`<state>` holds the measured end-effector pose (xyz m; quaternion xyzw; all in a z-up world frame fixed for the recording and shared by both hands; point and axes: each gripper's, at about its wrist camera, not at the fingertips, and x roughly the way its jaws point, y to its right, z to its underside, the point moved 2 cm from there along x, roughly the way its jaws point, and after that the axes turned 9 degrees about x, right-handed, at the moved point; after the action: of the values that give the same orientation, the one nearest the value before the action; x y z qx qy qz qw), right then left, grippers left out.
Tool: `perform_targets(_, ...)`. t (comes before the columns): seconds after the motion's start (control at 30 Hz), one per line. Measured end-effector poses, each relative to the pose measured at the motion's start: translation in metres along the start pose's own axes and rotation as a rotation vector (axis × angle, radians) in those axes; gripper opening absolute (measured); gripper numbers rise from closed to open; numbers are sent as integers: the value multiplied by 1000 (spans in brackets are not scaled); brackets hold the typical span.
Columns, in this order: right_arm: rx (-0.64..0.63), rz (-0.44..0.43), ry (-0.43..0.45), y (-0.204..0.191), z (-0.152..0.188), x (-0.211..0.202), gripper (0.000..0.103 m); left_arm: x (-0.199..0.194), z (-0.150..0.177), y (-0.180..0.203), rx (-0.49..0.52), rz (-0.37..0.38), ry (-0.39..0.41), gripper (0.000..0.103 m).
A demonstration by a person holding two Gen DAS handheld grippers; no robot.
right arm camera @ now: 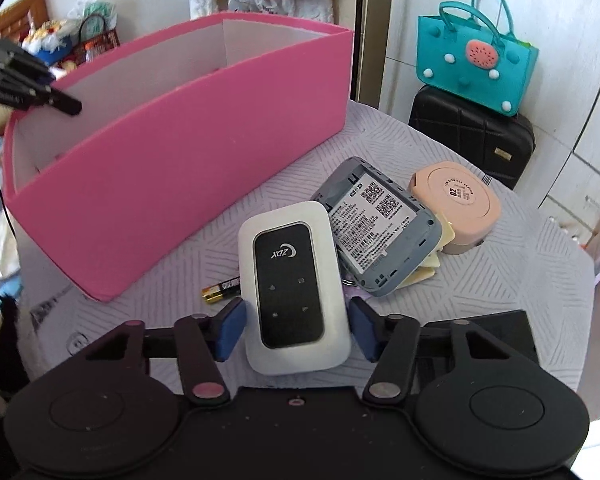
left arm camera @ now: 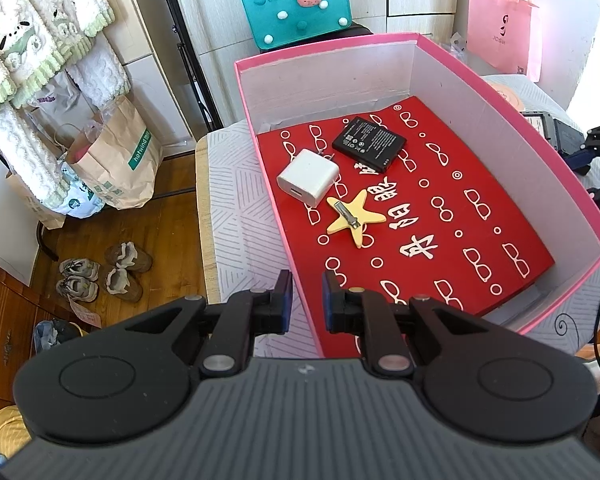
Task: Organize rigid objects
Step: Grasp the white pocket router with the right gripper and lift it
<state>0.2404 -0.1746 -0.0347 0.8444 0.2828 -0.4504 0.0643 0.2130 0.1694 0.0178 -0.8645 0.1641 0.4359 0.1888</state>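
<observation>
A pink box with a red patterned floor holds a black battery, a white charger and a yellow star hair clip. My left gripper is open and empty over the box's near left wall. My right gripper is shut on a white pocket router, held just above the table beside the box. A grey router shell, a peach round case and an AA battery lie on the table.
The table has a pale patterned cloth. A black flat object lies at its near right. A teal bag sits on a black suitcase behind. Paper bags and shoes are on the floor at left.
</observation>
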Motion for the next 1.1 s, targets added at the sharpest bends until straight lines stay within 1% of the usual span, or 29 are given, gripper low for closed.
perform_targets(0.2,-7,18,14,-4,2,1,58,0,0,0,0,0,0,14)
perform_targets(0.33,-74,73,27,-15,5,3,65,0,0,0,0,0,0,14)
perform_targets(0.47,-137,111,18,-25,6,11,67,0,0,0,1,0,0,14)
perform_targets(0.7,-190,153,44,-36,2,16,72,-2,-1,-1,3,0,1,14)
perform_targets(0.73,-191,158,45,-37,1,17,70,-2,-1,-1,3,0,1,14)
perform_targets(0.8,-170,165,42,-35,-2,15,65,-2,-1,-1,3,0,1,14)
perform_targets(0.9,-96,136,42,-30,-5,12,65,-2,-1,-1,4,0,1,14)
perform_targets(1.0,-57,126,70,-28,-7,8,65,-2,-1,0,4,1,1,14)
perform_targets(1.1,-22,91,91,-27,-11,0,65,-2,-1,-1,3,0,1,14)
